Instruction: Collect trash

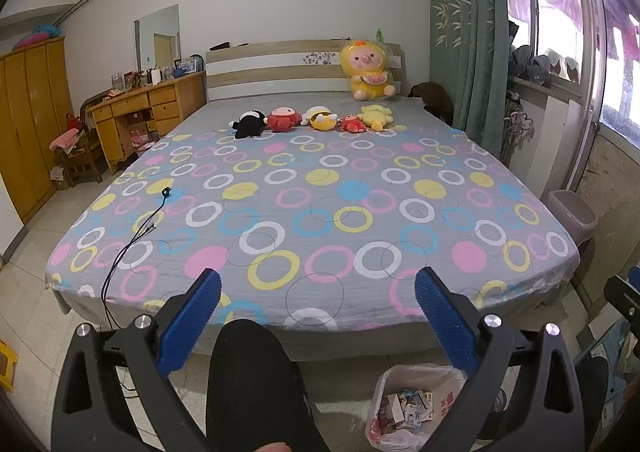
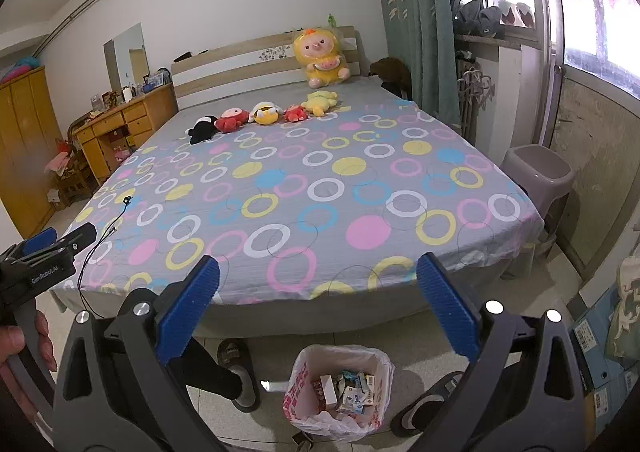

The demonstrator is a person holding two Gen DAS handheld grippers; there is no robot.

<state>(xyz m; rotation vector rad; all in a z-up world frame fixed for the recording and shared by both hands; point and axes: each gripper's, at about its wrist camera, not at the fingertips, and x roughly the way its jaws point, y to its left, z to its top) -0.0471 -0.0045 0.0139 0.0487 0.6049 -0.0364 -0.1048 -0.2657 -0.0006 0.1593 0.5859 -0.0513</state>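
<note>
Right wrist: both tongs (image 2: pixel 318 302) (image 1: pixel 318 306) gape level above the bin (image 2: pixel 340 392).

The bed sheet (image 2: pixel 320 188) is matt printed cloth. A thin, crinkled plastic bag (image 2: pixel 340 392) holds paper cartons. The headboard (image 1: pixel 280 68) looks like smooth wood.

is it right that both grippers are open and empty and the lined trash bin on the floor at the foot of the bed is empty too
Not quite: the trash bin already holds small cartons and wrappers, as the right wrist view shows. The rest stands: the left gripper and right gripper are open and empty, and the bin stands below the bed.
</note>
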